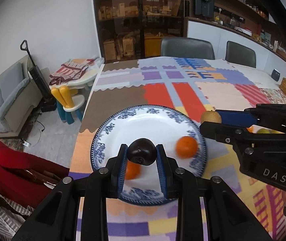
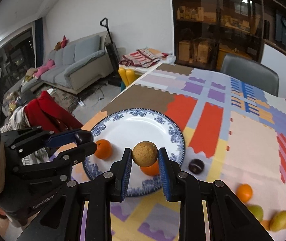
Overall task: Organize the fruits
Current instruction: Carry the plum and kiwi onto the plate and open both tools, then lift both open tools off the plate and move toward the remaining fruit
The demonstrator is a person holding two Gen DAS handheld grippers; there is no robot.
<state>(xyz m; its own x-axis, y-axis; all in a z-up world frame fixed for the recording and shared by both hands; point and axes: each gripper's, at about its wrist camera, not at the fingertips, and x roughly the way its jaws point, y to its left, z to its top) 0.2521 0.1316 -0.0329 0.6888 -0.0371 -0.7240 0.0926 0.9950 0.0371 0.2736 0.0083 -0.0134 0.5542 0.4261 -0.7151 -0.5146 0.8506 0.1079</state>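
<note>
My left gripper (image 1: 142, 153) is shut on a dark purple plum (image 1: 142, 153) and holds it above the blue-and-white plate (image 1: 111, 128). It also shows in the right wrist view (image 2: 84, 138). My right gripper (image 2: 145, 154) is shut on a tan round fruit (image 2: 145, 153) above the plate's (image 2: 131, 124) right part; the fruit shows in the left wrist view (image 1: 211, 116). Two oranges lie on the plate, one (image 1: 186, 147) right of the plum and one (image 1: 132, 170) partly hidden under it.
On the patterned tablecloth right of the plate lie a second dark plum (image 2: 196, 165), an orange (image 2: 244, 192), a green fruit (image 2: 256, 210) and a yellow fruit (image 2: 279, 220). The table's left edge (image 1: 86, 108) drops to the floor. Grey chairs (image 1: 187, 48) stand behind the table.
</note>
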